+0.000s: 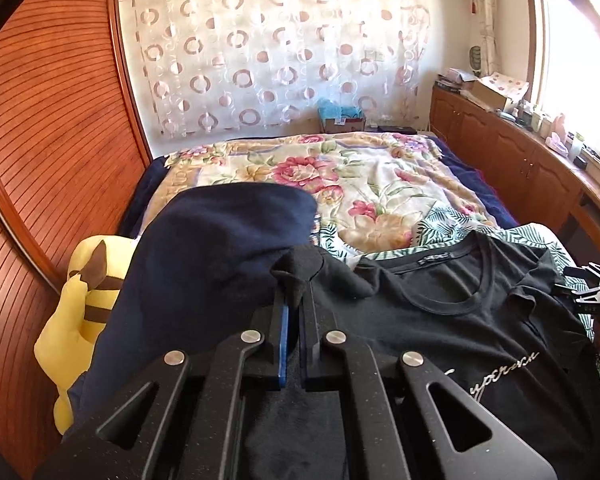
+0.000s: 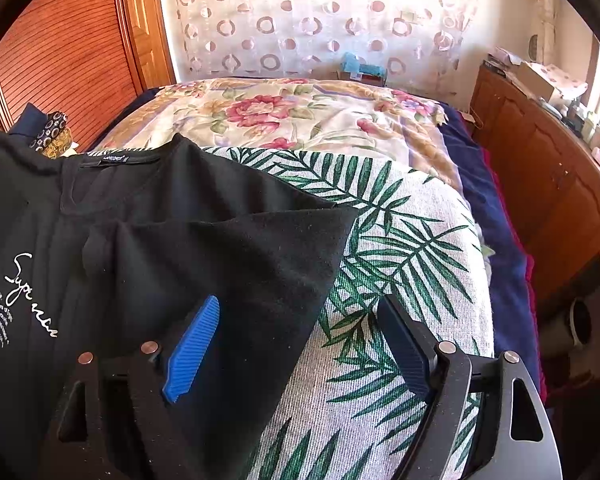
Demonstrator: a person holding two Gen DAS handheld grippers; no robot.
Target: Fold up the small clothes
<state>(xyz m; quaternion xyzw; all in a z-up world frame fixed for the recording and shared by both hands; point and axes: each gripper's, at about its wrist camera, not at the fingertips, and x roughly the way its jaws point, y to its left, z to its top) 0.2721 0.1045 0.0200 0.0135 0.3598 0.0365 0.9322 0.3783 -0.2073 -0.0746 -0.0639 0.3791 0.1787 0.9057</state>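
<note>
A black T-shirt [image 1: 460,320] with white script lies on a leaf-print cloth [image 2: 400,240] on the bed. My left gripper [image 1: 294,304] is shut on a bunched fold of the shirt's left sleeve or shoulder, which sticks up between the fingers. In the right wrist view the black T-shirt [image 2: 160,232] fills the left side, its right sleeve spread toward the middle. My right gripper [image 2: 300,320] is open, its left blue pad [image 2: 194,344] resting on the sleeve, its right finger [image 2: 404,344] over the leaf-print cloth. The right gripper also shows at the left wrist view's right edge [image 1: 592,292].
A navy garment [image 1: 204,264] lies left of the shirt, next to a yellow plush toy [image 1: 80,312]. A floral blanket [image 1: 340,176] covers the far bed. A wooden wardrobe [image 1: 40,140] stands left, a wooden cabinet [image 1: 520,160] with clutter right.
</note>
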